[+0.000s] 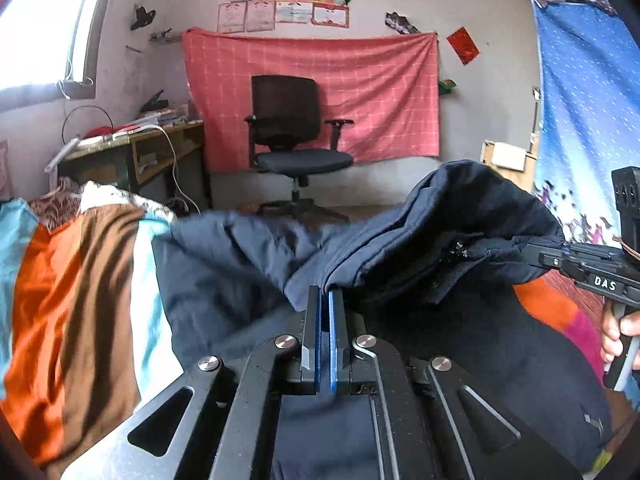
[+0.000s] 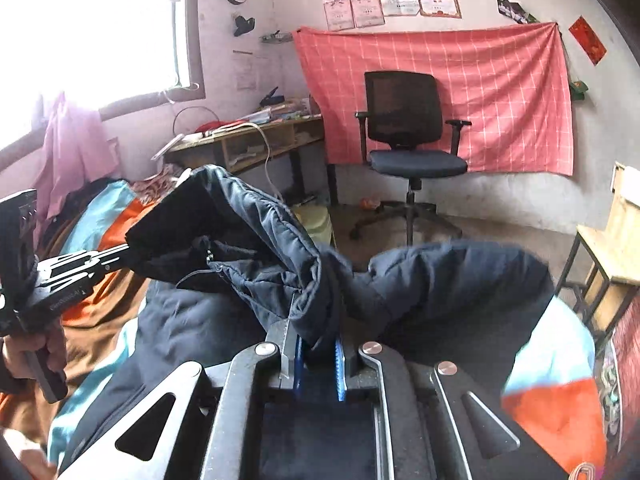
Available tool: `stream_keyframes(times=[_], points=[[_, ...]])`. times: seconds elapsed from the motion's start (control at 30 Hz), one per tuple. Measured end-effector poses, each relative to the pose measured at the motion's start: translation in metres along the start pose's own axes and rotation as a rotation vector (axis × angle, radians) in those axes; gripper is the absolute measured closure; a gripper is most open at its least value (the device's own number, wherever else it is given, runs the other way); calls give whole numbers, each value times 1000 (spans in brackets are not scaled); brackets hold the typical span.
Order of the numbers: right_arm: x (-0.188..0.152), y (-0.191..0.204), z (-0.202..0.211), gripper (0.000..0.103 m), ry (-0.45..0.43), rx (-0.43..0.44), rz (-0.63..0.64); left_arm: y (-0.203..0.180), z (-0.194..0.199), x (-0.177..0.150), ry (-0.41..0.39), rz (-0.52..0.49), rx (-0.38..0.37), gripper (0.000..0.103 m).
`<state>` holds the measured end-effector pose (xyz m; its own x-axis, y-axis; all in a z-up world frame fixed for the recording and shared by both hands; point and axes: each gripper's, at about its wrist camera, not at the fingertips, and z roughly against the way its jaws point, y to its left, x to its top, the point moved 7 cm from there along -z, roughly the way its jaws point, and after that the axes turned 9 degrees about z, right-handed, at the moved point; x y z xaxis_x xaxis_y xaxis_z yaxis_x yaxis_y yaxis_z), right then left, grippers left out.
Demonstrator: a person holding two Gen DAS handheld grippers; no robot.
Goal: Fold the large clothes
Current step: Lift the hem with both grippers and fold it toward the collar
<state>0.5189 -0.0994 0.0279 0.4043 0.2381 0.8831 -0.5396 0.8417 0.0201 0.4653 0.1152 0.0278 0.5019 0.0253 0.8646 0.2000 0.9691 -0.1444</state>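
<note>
A large dark navy padded jacket (image 1: 248, 256) lies on a bed with a striped orange, brown and light-blue cover (image 1: 72, 288). My left gripper (image 1: 325, 300) is shut on a fold of the jacket's edge and holds it raised. My right gripper (image 2: 316, 340) is shut on a thick bunch of the jacket (image 2: 440, 276), its jaws held apart by the fabric. The right gripper also shows in the left wrist view (image 1: 540, 254), clamped on the lifted zipper edge. The left gripper shows in the right wrist view (image 2: 124, 254), gripping the jacket's other raised corner.
A black office chair (image 1: 296, 140) stands on the floor beyond the bed, before a pink checked cloth (image 1: 360, 92) on the wall. A cluttered wooden desk (image 1: 152, 140) is at left. A wooden stool (image 2: 608, 248) stands at right. A blue patterned curtain (image 1: 584, 112) hangs at right.
</note>
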Motion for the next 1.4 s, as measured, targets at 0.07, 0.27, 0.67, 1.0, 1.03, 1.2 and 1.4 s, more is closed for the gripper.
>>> stream_keyframes(times=[0.07,0.27,0.67,1.0,1.03,1.2,1.4], points=[[-21,8,12,92,13,-7,-12,-7,4,-18,19,-28,4,102],[-69,10,2,93,99,-55,-25,-16,-21,-40,49,-72,36,102],[-106,-16,-63,93,156,-86,-86,10,-73,-60,123,24,-16,102],[-108,-14,-57,92,123,-112,-33,25,-26,29,-14,161,-142,98],[-107,-12,-57,92,122,-119,-27,21,-29,36,-22,146,-128,94],[-106,-8,-54,92,117,-136,-6,-1,-97,31,137,114,-121,89],[-99,-1,-41,88,81,-162,34,11,-133,2,163,171,-111,89]])
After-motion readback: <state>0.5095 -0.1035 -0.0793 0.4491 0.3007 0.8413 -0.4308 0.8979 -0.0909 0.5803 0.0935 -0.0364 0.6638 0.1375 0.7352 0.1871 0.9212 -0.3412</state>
